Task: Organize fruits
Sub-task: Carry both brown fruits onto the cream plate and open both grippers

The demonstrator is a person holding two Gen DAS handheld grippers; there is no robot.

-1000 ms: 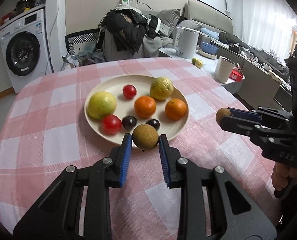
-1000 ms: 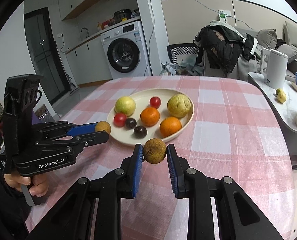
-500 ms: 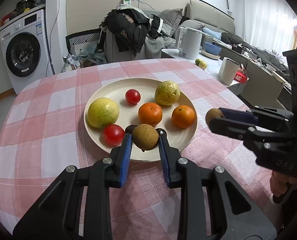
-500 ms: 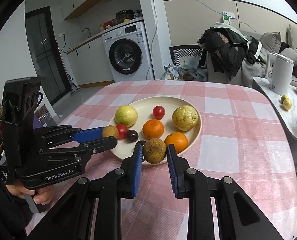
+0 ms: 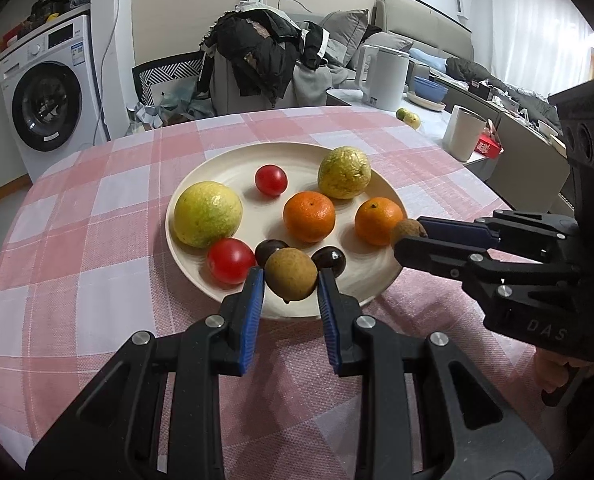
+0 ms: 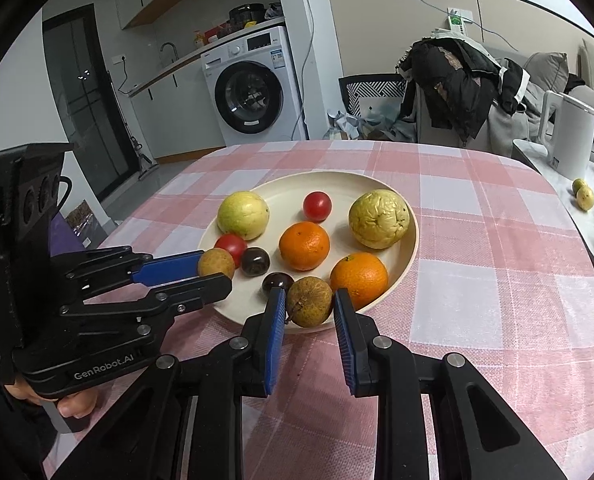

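Two brown fruits are each pinched in jaws over the plate (image 5: 381,288): the left gripper (image 5: 290,280) holds one (image 5: 291,274) above the rim at 6 o'clock, the right gripper (image 6: 309,302) holds the other (image 6: 309,301) at about 4 o'clock, beside an orange (image 6: 359,278). On the plate lie two oranges, two tomatoes, two yellow fruits and two dark ones. The plate sits on a pink checked counter (image 5: 97,240).

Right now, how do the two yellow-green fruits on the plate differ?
The left yellow-green fruit has smooth skin; the right yellow-green fruit is wrinkled and dented. The left one sits beside a red tomato, the right one by the plate's far right rim. Both are the largest fruits there.
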